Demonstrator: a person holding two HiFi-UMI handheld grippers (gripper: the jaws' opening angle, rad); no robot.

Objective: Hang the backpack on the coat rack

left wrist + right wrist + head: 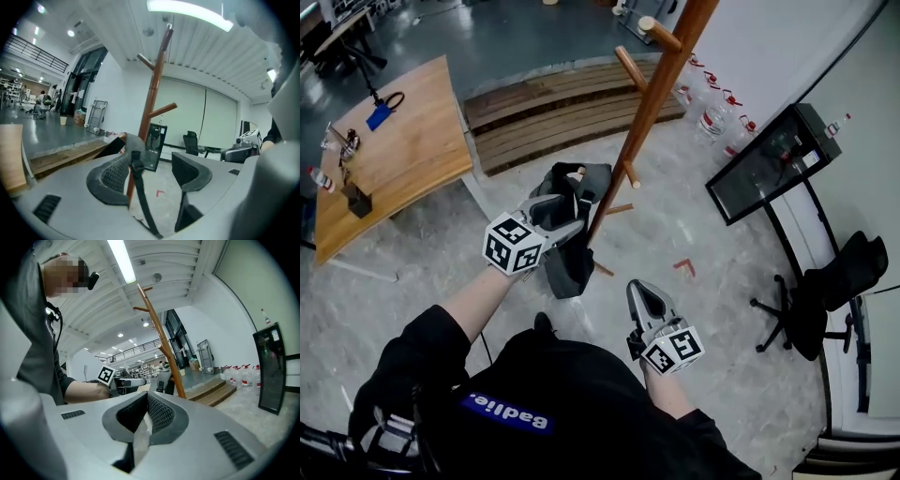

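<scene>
The wooden coat rack (649, 103) slants across the head view, and its pole (153, 89) stands ahead of the left gripper. The dark grey backpack (570, 246) hangs low against the pole, its top over the end of a low peg (123, 136). My left gripper (561, 216) is at the backpack's upper part with its jaws wide open. A black strap (137, 180) with a buckle runs down between them, close to the left pad (112, 176), unpinched. My right gripper (645, 289) is apart to the lower right, shut on nothing (146, 401).
A wooden table (412, 150) with small items stands at the left, slatted wooden steps (544, 112) behind the rack. Water bottles (712, 112), a black screen on a stand (769, 164) and an office chair (825, 286) fill the right side. Red tape marks (682, 266) lie on the floor.
</scene>
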